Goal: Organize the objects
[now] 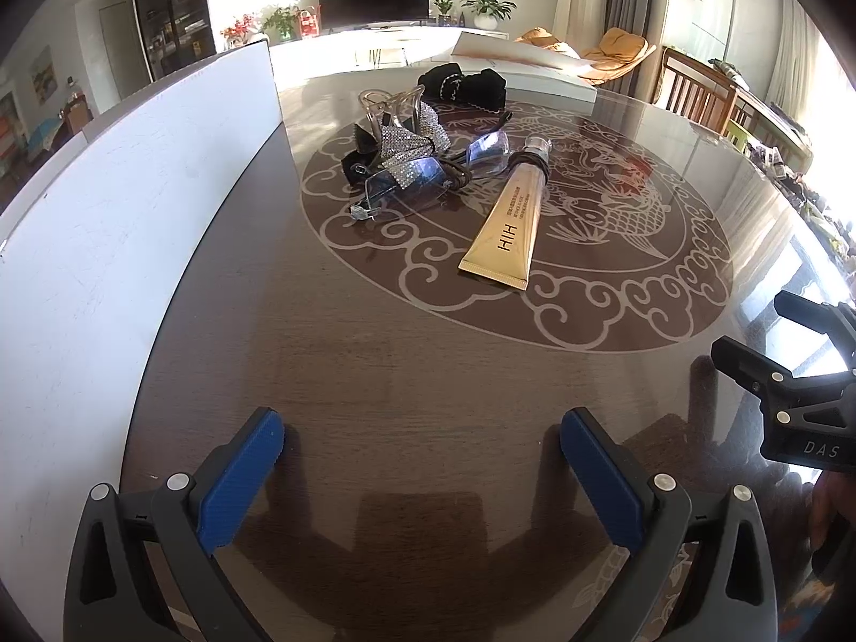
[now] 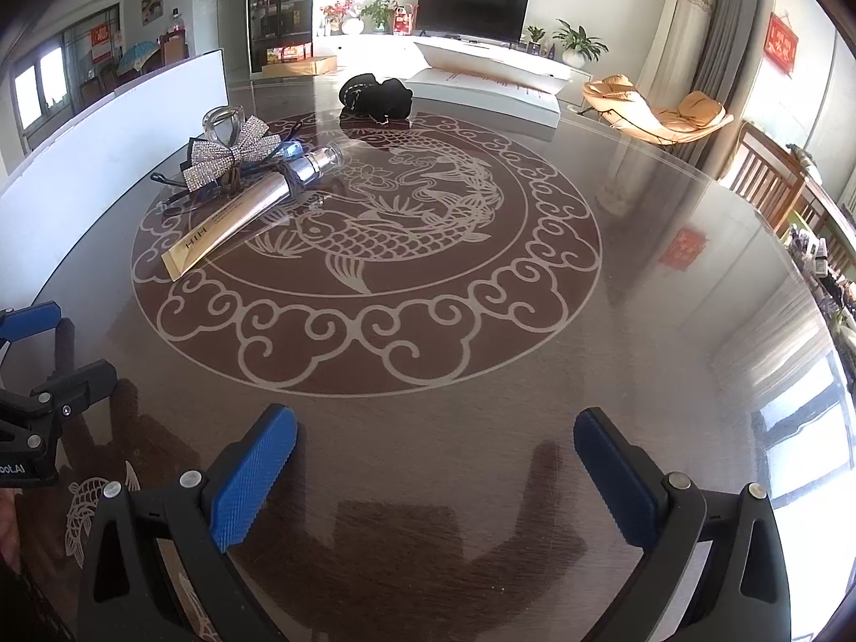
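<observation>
While both claws hang low over the dark round table (image 1: 406,401) with its pale fish medallion, neither holds anything. From the left wrist view, the left gripper (image 1: 421,436) has its blue pads (image 1: 241,476) spread wide, bare tabletop showing between them. Well apart from it, toward 12 o'clock, lies the heap of things to sort: a gold tube (image 1: 505,224) pointing its clear cap away, clear glasses (image 1: 428,174) just to the tube's 10 o'clock, and a rhinestone bow clip (image 1: 409,142) resting on top of the glasses. A dark cord (image 1: 529,165) wraps the tube's neck. Farther back, toward 12 o'clock, sits a black scrunchie (image 1: 463,86), apart from the heap. A white box wall (image 1: 107,224) stands at 9 o'clock, and the right gripper shows at 3 o'clock.

From the right wrist view, the right gripper (image 2: 434,441) is likewise spread, nothing between its pads. The tube (image 2: 241,216) and bow clip (image 2: 230,155) lie well off at 11 o'clock, the scrunchie (image 2: 377,93) near 12 o'clock.
</observation>
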